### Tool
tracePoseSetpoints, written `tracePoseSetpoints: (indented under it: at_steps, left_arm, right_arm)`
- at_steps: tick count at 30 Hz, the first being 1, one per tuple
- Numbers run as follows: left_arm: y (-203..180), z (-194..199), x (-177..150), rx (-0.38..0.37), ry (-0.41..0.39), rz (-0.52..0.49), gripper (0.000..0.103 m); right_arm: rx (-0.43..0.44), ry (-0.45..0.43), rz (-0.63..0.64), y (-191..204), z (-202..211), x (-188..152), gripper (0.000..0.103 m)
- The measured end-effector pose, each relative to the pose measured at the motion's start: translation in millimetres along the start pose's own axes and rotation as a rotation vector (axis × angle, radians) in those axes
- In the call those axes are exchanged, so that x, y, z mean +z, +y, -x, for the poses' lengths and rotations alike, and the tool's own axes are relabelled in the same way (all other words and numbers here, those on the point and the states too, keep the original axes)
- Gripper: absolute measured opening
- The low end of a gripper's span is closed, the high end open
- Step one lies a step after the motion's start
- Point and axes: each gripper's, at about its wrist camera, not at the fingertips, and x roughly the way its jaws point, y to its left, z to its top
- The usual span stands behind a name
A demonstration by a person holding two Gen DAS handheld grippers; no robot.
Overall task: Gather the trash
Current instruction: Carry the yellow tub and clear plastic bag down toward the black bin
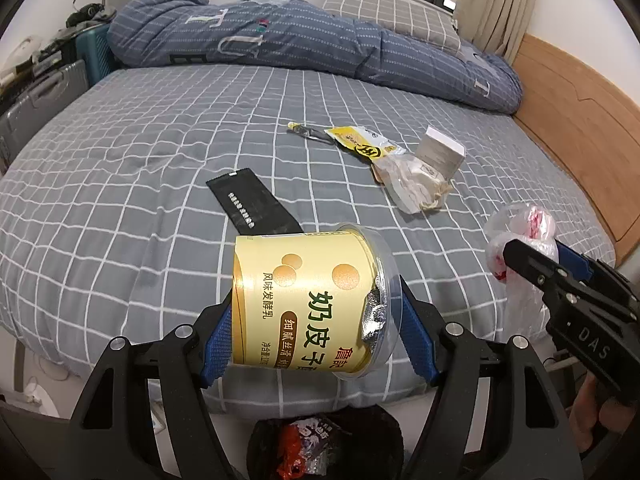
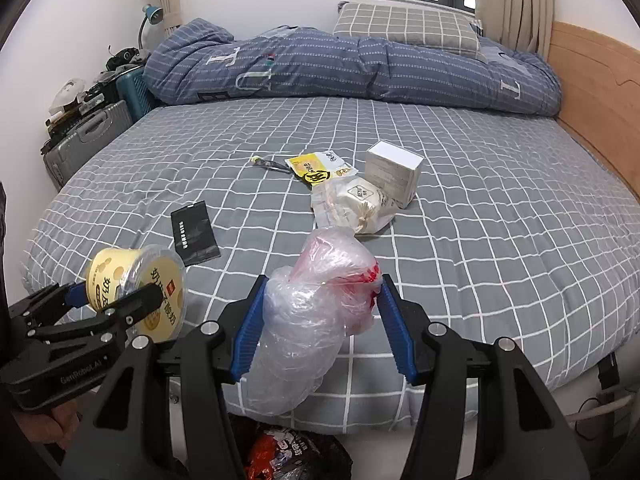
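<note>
My left gripper (image 1: 316,312) is shut on a yellow yogurt cup (image 1: 308,300) lying on its side, held over the bed's near edge; it also shows in the right wrist view (image 2: 136,292). My right gripper (image 2: 320,320) is shut on a crumpled clear plastic bag with red print (image 2: 316,316), also seen in the left wrist view (image 1: 520,256). Both hang above a black trash bag (image 1: 320,444) (image 2: 288,456) with wrappers inside. On the bed lie a black packet (image 1: 252,204), a yellow wrapper (image 1: 360,144), a clear bag with white contents (image 1: 412,184), a white box (image 1: 440,152) and a thin dark wrapper (image 1: 308,130).
The grey checked bed (image 2: 480,240) has a rolled blue duvet (image 2: 340,68) and a pillow (image 2: 404,28) at the far end. A wooden headboard (image 2: 600,100) runs along the right. Suitcases (image 2: 88,136) stand at the left.
</note>
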Motion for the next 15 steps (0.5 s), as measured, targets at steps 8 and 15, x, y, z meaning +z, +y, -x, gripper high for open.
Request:
tracePoseSetpoints:
  at_steps: [8, 15]
  left_arm:
    - [0.9, 14.3, -17.0, -0.009, 0.006, -0.008, 0.069]
    - [1.2, 21.1, -34.5, -0.015, 0.024, -0.015, 0.069]
  right_arm:
    - [0.001, 0.006, -0.003, 4.0, 15.2, -14.4, 0.053]
    - [0.003, 0.031, 0.0, 12.0, 24.1, -33.5, 0.053]
